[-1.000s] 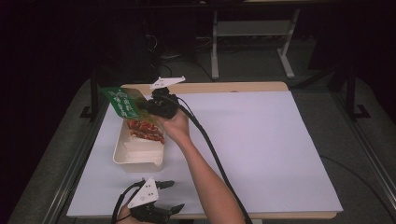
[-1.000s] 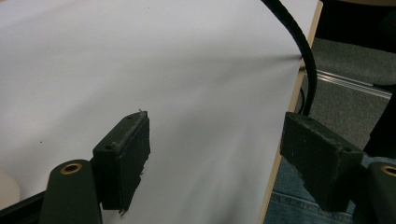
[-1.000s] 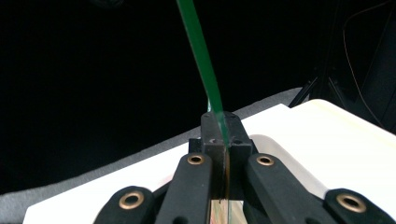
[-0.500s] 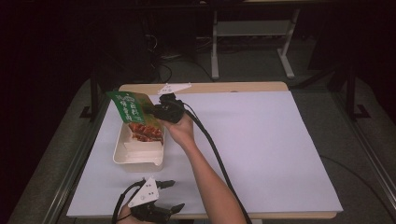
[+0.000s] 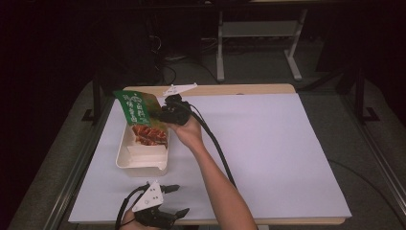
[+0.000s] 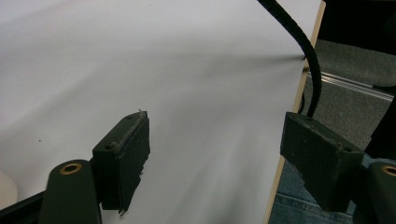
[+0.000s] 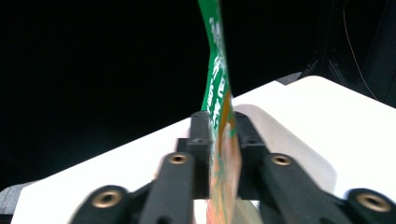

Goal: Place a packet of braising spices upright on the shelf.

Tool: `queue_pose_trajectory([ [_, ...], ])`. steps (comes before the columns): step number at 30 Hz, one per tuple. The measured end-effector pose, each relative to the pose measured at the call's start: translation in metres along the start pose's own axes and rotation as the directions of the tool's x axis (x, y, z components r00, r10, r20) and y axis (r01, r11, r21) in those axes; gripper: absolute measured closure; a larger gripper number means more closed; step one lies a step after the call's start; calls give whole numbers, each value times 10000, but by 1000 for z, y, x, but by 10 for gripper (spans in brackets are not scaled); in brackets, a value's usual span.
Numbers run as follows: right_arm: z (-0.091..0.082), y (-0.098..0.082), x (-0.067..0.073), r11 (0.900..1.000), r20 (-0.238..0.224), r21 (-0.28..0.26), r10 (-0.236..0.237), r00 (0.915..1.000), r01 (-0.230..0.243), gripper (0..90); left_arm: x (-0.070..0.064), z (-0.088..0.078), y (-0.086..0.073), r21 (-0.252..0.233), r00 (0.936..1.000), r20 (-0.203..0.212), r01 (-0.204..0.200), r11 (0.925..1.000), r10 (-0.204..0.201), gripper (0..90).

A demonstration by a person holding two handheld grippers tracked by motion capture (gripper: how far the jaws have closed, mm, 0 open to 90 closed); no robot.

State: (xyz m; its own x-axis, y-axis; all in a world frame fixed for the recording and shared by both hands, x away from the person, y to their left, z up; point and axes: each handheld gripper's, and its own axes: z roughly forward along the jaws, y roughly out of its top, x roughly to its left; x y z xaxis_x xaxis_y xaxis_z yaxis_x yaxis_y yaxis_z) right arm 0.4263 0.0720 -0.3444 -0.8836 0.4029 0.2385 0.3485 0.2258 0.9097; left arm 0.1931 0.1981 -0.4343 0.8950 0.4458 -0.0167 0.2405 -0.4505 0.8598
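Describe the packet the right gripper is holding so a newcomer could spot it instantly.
Start at the white-covered table, then find the cream rectangular plastic tray on its left side. Above the tray's far end, the right gripper pinches a flat green snack packet with white lettering: the one green thing here.

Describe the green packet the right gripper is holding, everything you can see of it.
The green packet is a flat, glossy printed pouch: green top with white lettering, food picture on its lower part. The right gripper pinches it edge-on between both jaws. It hangs tilted over the far end of the cream tray.
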Motion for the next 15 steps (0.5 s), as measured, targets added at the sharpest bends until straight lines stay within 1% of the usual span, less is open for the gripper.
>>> queue_pose_trajectory([
  [2,-3,0,-1,9997,-45,209,105,9999,-104,684,0,0,0,54,10000,13,17,10000,-17,230],
  [3,-4,0,-1,9993,-3,363,77,10000,-77,666,-1,1,0,55,10000,-7,-20,10000,20,227],
  [4,-4,0,-1,9993,-3,363,77,10000,-77,666,-1,1,0,55,10000,-7,-20,10000,20,226],
  [5,-7,0,-2,9977,164,681,34,9999,-45,627,-1,2,-1,121,10000,15,-59,9999,59,226],
  [7,-10,0,-2,9963,147,855,65,9999,-77,602,-2,3,0,102,10000,-6,-66,9999,66,226],
  [11,-20,0,0,9957,271,927,-89,9996,63,569,-2,4,0,189,10000,-6,-99,9998,99,222],
  [13,-25,0,1,9951,320,983,-159,9994,127,553,-2,5,-1,181,10000,-8,-11,9998,11,222],
  [15,-32,-1,1,9945,356,1033,-201,9992,163,541,-2,6,-1,195,10000,-4,-5,9998,5,222],
])
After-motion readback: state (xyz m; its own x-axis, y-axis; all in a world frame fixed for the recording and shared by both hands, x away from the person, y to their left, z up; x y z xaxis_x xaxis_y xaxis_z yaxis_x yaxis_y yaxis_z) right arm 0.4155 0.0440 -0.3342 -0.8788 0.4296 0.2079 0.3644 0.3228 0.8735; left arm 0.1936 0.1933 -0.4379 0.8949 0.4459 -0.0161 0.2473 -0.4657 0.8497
